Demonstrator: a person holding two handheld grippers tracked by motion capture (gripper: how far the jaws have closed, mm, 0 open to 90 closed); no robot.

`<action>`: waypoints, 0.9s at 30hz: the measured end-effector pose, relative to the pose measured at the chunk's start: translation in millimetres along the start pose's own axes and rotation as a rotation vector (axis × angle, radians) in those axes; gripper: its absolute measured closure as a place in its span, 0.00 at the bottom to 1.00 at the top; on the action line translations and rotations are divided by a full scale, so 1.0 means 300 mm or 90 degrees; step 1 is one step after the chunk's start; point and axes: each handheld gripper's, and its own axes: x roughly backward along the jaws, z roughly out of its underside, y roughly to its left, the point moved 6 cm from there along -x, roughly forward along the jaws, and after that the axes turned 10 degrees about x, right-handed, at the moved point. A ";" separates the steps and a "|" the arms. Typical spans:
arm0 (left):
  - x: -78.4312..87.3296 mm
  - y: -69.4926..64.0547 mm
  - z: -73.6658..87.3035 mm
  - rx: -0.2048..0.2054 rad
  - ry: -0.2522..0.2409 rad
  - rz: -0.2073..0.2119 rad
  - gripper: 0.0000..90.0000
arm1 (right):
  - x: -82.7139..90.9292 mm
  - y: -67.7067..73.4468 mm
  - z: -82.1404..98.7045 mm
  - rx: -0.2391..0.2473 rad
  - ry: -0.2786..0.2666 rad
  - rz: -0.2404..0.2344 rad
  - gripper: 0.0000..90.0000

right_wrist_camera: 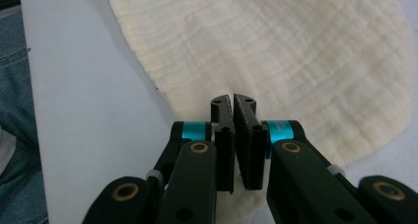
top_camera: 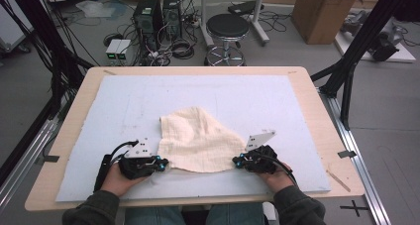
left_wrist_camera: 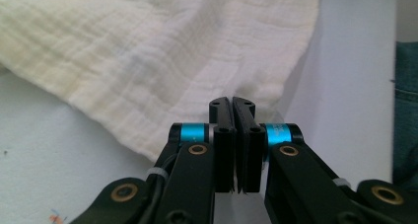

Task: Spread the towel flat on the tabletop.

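The wooden tabletop [top_camera: 317,111] carries a pale blue mat [top_camera: 257,93] that covers most of it. On the near middle of this mat lies a cream cloth [top_camera: 198,138], wrinkled and bunched toward its far side. The left gripper [top_camera: 163,164] is at the near left corner of the cloth, and its jaws are pressed together on the cloth edge. The right gripper [top_camera: 237,161] is at the near right corner, with jaws also closed on the fabric.

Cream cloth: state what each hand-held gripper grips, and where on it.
The left hand-held gripper pinches the cream cloth at its near left corner, and the right hand-held gripper pinches its near right edge.
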 end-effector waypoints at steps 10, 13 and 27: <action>0.078 -0.059 0.037 -0.037 0.022 0.024 0.96 | 0.010 0.081 -0.029 0.020 -0.013 -0.037 0.97; 0.098 -0.072 0.045 -0.041 0.022 0.030 0.96 | 0.014 0.108 -0.028 0.024 -0.016 -0.053 0.97; 0.075 0.030 -0.010 0.060 -0.050 -0.057 0.65 | 0.049 0.016 -0.081 -0.002 -0.064 0.003 0.68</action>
